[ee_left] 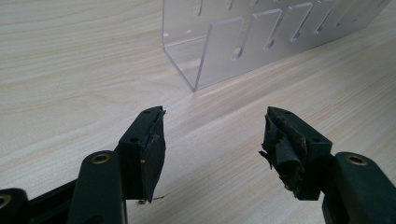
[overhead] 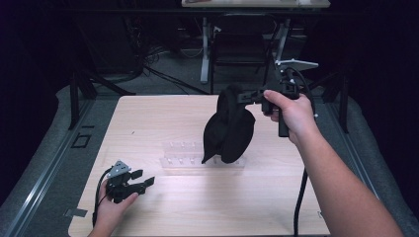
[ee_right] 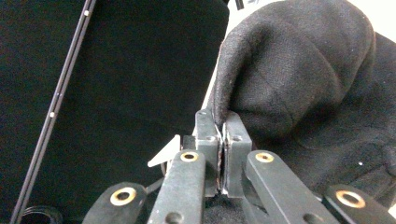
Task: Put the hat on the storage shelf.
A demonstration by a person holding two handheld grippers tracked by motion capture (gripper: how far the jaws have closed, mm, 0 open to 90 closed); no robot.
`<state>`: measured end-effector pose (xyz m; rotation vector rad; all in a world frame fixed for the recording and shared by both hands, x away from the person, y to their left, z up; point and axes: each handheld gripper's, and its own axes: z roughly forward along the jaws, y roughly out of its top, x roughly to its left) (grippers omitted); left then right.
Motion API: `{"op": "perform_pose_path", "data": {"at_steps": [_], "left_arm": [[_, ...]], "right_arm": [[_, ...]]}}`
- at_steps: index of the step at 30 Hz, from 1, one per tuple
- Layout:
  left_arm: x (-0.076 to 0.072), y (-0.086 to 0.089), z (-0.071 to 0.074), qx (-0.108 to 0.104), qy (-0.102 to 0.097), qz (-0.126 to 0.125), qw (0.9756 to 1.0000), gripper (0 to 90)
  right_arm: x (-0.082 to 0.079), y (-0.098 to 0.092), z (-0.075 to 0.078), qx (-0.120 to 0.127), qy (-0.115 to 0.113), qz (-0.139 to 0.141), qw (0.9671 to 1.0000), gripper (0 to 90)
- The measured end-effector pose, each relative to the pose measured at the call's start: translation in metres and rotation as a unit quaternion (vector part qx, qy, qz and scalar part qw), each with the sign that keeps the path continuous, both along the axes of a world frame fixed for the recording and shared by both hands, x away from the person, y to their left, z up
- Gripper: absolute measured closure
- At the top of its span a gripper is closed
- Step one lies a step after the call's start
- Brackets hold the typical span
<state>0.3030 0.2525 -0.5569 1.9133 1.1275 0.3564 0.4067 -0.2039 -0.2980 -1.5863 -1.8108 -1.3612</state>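
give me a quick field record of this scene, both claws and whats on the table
surface: light wooden table
left claw: open, low over the table's near left, holding nothing
right claw: shut on the edge of a black fabric item, lifted
black fabric item: hangs down over the clear rack
clear rack: transparent slotted plastic stand at the table's middle
left claw to rack: apart, the rack ahead of it

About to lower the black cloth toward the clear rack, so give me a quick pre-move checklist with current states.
1. Right hand-held gripper shut on black cloth: ok.
2. Cloth lifted off the table: ok, hanging above the clear rack.
3. Grip depth: not ok, only a thin edge is pinched.
4. Left hand-held gripper open and holding nothing: ok.
5. Left hand-held gripper apart from the rack: ok.
6. Rack fixed down: cannot tell.
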Motion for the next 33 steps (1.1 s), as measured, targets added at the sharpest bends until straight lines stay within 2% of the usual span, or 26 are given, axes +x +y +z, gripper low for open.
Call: {"op": "perform_pose_path", "data": {"at_steps": [6,13,14,16,19,23,26,27,31,33], "left_arm": [[0.000,0.000,0.000,0.003,0.000,0.000,1.0000,38.9],[-0.001,-0.002,0.001,0.005,0.002,-0.004,1.0000,39.5],[-0.001,-0.004,0.001,0.000,-0.002,-0.004,1.0000,39.7],[-0.001,-0.005,0.002,-0.001,-0.001,-0.010,1.0000,40.2],[-0.002,-0.011,0.005,-0.007,-0.013,-0.015,0.9998,40.7],[-0.001,-0.024,0.016,-0.001,-0.029,-0.037,0.9989,41.5],[-0.002,-0.036,0.026,0.002,-0.039,-0.053,0.9978,41.8],[-0.002,-0.041,0.029,-0.002,-0.043,-0.060,0.9973,42.1],[0.000,-0.061,0.042,0.005,-0.057,-0.091,0.9942,44.9],[0.001,-0.065,0.045,0.006,-0.058,-0.097,0.9936,46.4]], "right_arm": [[0.008,0.006,-0.002,-0.005,-0.002,-0.003,1.0000,87.7],[0.013,0.014,-0.008,-0.022,0.000,0.002,0.9998,87.7],[0.013,0.015,-0.009,-0.023,0.000,0.002,0.9997,87.7],[0.012,0.016,-0.011,-0.018,0.003,0.006,0.9998,87.7],[0.011,0.017,-0.014,-0.010,0.005,0.008,0.9999,87.6],[0.010,0.019,-0.018,0.008,0.010,0.009,0.9999,87.6],[0.011,0.021,-0.019,0.012,0.009,0.010,0.9998,87.5],[0.011,0.022,-0.019,0.014,0.009,0.013,0.9998,87.4],[0.011,0.030,-0.020,0.020,0.011,0.022,0.9995,87.1],[0.010,0.032,-0.021,0.021,0.011,0.024,0.9994,87.0]]}}
